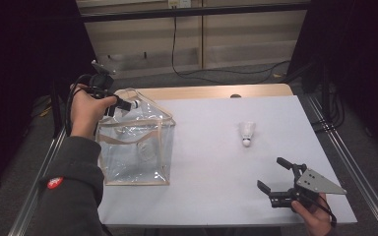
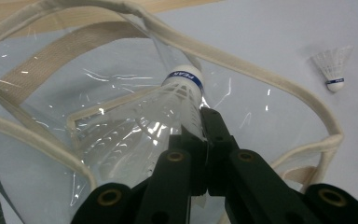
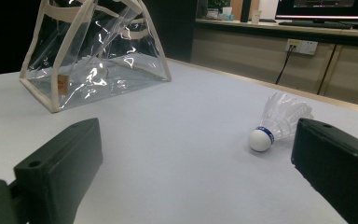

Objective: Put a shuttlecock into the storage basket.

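a white table (image 1: 216,162) in a dim room (wall sockets behind) is shown with one clear bag (image 1: 135,147), three shuttlecocks (image 1: 246,132), the left gripper (image 2: 200,116) clamped on one, the right gripper (image 1: 273,177) spread apart.

High view overhead, facing forward; both gripper views low and close, sharing the clear bag (image 1: 135,147) and table (image 1: 216,162).

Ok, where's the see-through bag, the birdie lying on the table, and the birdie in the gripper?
clear bag (image 1: 128,167), high view, front wall.
lying shuttlecock (image 1: 246,132), high view, feather skirt.
held shuttlecock (image 2: 184,77), left gripper view, white cork tip.
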Demonstrator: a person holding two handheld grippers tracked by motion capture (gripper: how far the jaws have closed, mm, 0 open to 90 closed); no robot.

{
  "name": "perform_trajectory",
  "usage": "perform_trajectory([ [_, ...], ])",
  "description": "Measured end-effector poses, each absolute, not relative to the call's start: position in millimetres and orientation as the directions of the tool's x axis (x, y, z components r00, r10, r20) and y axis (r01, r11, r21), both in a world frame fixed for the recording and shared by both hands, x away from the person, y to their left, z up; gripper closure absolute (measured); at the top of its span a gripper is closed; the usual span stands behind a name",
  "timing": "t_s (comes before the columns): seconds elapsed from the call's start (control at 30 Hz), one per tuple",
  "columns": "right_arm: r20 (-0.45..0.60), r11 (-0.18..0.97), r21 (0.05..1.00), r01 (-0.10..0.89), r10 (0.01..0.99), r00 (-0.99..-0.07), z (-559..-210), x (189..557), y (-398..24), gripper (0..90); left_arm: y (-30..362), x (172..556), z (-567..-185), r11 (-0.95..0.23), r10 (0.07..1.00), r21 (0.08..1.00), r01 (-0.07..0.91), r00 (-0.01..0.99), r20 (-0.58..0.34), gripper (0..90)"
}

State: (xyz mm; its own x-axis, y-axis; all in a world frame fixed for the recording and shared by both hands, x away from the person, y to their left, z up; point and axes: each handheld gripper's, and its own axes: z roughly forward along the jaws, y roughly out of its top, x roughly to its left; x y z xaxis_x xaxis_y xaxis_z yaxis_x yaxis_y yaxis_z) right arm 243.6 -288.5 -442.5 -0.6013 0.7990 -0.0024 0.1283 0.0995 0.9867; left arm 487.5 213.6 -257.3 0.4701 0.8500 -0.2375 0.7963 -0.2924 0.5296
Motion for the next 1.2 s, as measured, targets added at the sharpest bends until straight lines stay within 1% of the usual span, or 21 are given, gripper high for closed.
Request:
perform_trajectory([
  [0.17,0.0,0.097,0.987,0.128,0.799,-0.602,-443,243,-288,1.9,219,490,-264,-0.258,0.866,0.526,0.81,0.436,-0.246,89.4],
  [0.43,0.004,0.095,0.987,0.132,0.798,-0.603,-443,243,-288,1.9,219,494,-274,-0.252,0.869,0.521,0.816,0.427,-0.249,88.9],
  [0.5,0.001,0.096,0.987,0.13,0.8,-0.6,-443,243,-289,1.9,218,496,-276,-0.256,0.87,0.527,0.81,0.431,-0.24,86.9],
  [0.57,-0.001,0.099,0.987,0.129,0.799,-0.601,-443,243,-290,1.9,217,497,-279,-0.236,0.875,0.548,0.803,0.421,-0.24,81.8],
  [0.63,-0.001,0.097,0.987,0.129,0.8,-0.6,-443,244,-290,1.9,217,498,-280,-0.25,0.87,0.553,0.795,0.434,-0.232,77.9],
  [0.83,0.004,0.096,0.986,0.133,0.799,-0.602,-443,243,-290,1.9,214,496,-277,-0.261,0.856,0.557,0.788,0.456,-0.244,76.2],
  [1.2,-0.005,0.101,0.987,0.126,0.8,-0.601,-443,243,-290,1.9,213,489,-272,-0.243,0.827,0.573,0.783,0.475,-0.299,71.1],
])
